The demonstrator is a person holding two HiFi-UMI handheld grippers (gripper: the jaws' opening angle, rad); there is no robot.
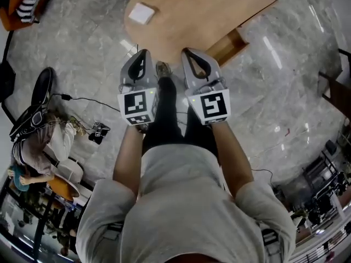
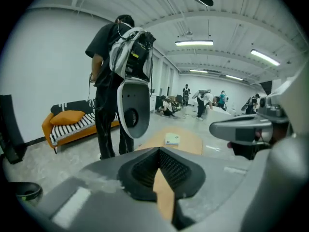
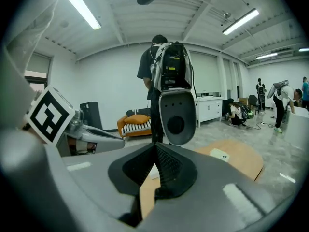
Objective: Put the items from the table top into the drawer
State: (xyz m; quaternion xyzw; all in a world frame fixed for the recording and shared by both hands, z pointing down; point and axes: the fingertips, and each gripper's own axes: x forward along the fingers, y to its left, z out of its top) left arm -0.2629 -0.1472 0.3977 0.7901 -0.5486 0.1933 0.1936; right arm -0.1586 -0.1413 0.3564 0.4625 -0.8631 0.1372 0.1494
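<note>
The task looks to be at the approach step, with nothing picked up yet. The left gripper (image 1: 143,55) and the right gripper (image 1: 189,52) are held side by side just short of the desk's near edge. Each has its jaws pressed together with nothing between them.

A white box (image 1: 141,12) lies flat on the desk (image 1: 208,10), toward its left part and back from the near edge. A second pale thing at the desk's far edge is cut off and cannot be identified. Below the desk's right end, a wooden drawer (image 1: 229,45) appears to stand pulled out, but its inside is not visible.

The next move likely calls for one gripper to part its jaws, reach over the desk's near edge and close on the box. The left gripper is the nearer one. The box would then go across to the drawer at the desk's right end.

The desk is rounded, in plain light wood, and stands on a glossy grey marbled floor (image 1: 274,108). Beyond the desk stands a person (image 2: 108,66) wearing a backpack. An orange sofa (image 2: 72,122) sits by the wall beyond the desk's left side. A cable (image 1: 88,99) trails on the floor to the left of the desk's near side.
</note>
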